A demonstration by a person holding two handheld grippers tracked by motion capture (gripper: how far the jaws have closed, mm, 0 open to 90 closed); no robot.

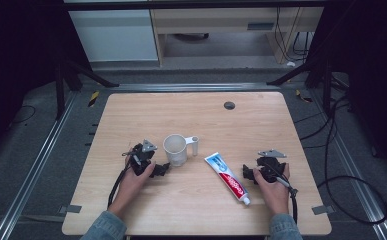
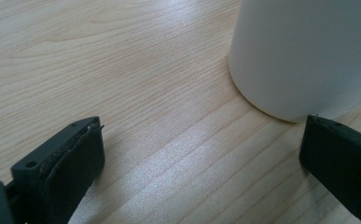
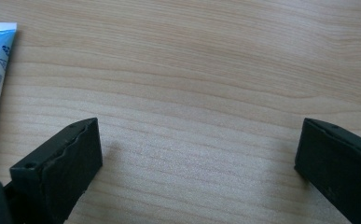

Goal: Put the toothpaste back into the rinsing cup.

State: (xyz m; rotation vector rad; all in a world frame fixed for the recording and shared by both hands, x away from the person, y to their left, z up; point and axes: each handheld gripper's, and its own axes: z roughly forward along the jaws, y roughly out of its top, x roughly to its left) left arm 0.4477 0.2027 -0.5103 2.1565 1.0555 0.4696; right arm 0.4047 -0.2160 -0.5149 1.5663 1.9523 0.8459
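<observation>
The wooden table (image 1: 191,200) carries everything, and the white cup (image 1: 175,149) near its middle serves as the landmark. The cup stands upright with its handle turned away from the left gripper (image 1: 162,169), probably so the smooth wall is free to be clasped. That gripper rests just beside the cup's base, jaws apart, one tip almost touching the wall. The toothpaste tube (image 1: 227,177) lies flat to the cup's right, cap toward the person. Beyond it, the right gripper (image 1: 249,173) waits beside the tube, jaws wide apart over bare wood.
</observation>
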